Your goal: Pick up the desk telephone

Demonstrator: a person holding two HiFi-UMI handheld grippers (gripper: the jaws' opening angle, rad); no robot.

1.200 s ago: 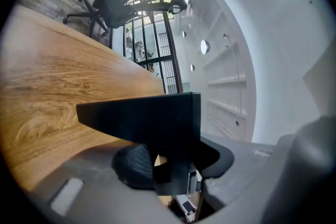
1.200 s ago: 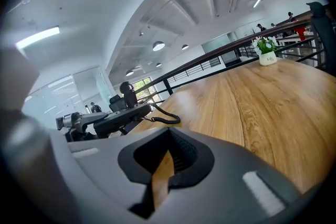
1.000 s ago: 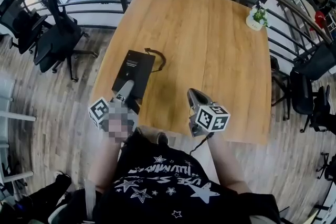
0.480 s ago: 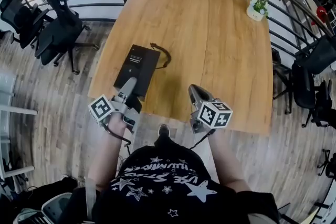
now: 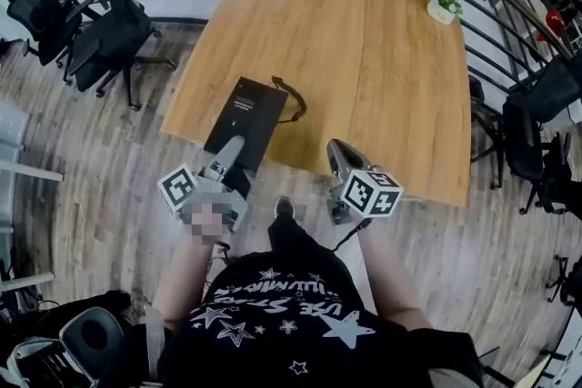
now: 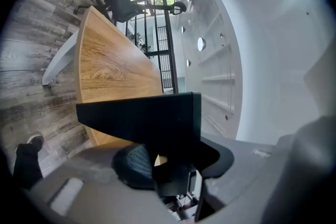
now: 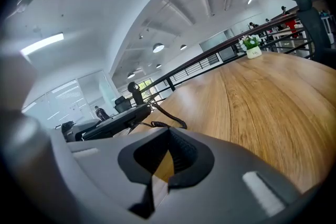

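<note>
Gripping the desk telephone (image 5: 253,109), left tool (image 5: 233,147) hangs at the table (image 5: 364,104)'s near edge.

A light wooden table (image 5: 364,59) with long straight grain stands on a grey-brown plank floor (image 5: 118,168). Near its far right corner sits a small potted plant (image 5: 445,3) in a white pot, just inside the edge. At the near left edge is a black desk telephone (image 5: 247,112), lying lengthwise across the edge with its near end out past the wood and over the floor. Whether its far end rests on the tabletop cannot be told. Its dark coiled cord (image 5: 293,97) loops onto the tabletop just beside the telephone's far corner.
</note>
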